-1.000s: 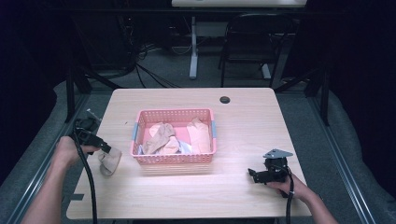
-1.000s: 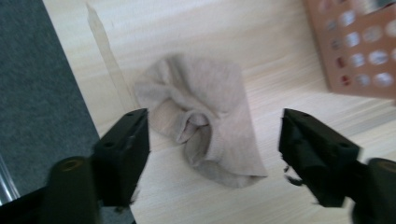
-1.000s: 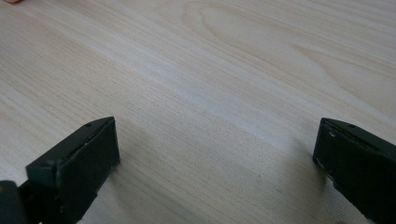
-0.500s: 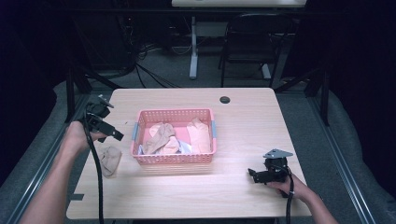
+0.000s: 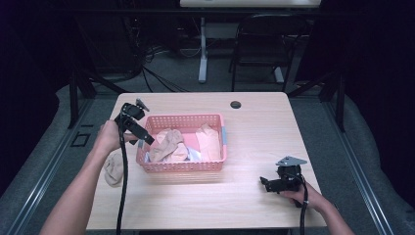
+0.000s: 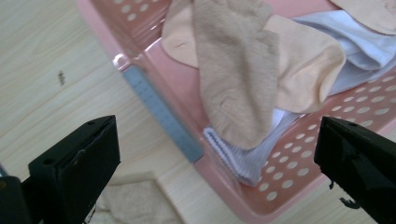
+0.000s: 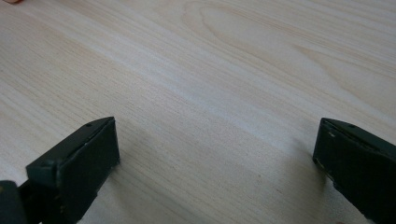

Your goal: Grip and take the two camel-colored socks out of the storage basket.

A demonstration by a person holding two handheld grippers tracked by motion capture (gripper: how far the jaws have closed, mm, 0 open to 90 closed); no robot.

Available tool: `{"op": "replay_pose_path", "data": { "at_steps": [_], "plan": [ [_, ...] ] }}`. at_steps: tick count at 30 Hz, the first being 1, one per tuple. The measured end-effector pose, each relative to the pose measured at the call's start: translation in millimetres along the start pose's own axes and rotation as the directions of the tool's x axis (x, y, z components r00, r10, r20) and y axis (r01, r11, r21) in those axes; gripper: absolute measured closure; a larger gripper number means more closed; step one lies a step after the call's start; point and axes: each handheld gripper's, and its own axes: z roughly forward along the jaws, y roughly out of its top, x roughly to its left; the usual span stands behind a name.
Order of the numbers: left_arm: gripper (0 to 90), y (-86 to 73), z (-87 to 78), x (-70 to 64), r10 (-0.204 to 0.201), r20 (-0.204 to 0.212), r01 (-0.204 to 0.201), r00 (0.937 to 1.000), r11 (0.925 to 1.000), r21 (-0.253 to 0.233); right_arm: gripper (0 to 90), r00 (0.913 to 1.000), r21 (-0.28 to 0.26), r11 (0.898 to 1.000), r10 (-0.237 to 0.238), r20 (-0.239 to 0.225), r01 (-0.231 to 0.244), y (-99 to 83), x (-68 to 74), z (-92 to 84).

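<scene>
High view: my left tool [image 5: 143, 138], jaws just spread and empty, hovers at the pink basket's [image 5: 221, 161] nine o'clock rim; one tan sock [image 5: 114, 169] lies outside. Next: grab another sock [image 6: 233, 70]. Right tool [image 5: 265, 184] rests released.

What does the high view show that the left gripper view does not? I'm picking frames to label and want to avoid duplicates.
High view alone: the whole table, the right gripper resting open on it, the left hand, a black disc near the far edge and a chair behind. Left gripper view alone: the grey strip on the basket's rim and a white ribbed cuff. Both: the pink basket of socks, the tan sock on the table beside it, and the open left gripper.
</scene>
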Motion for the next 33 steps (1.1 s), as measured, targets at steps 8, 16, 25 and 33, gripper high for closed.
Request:
{"op": "replay_pose_path", "data": {
  "at_steps": [8,16,25,33],
  "plan": [
    [0.3,17.3,21.2,-10.2,0.017,0.031,-0.017,0.9994,0.9997,0.018,0.0,1.0000,-0.001,1.000,0.000,0.000,0.000,0.0,0.0,0.0],
    [0.2,30.9,44.6,-21.5,0.055,0.038,-0.057,0.9978,0.9969,0.054,0.0,1.0000,0.003,1.000,-0.002,0.000,0.002,0.0,-0.1,-0.2],
    [14.3,33.0,71.3,-28.5,0.045,0.045,-0.049,0.9980,0.9956,0.080,0.0,1.0000,0.003,1.000,-0.003,0.001,0.003,0.0,-0.1,-0.3],
    [40.2,34.0,85.2,-29.1,0.019,0.026,-0.022,0.9995,0.9915,0.128,0.0,1.0000,0.003,1.000,-0.002,0.000,0.002,0.0,-0.1,-0.3]
  ]
}}
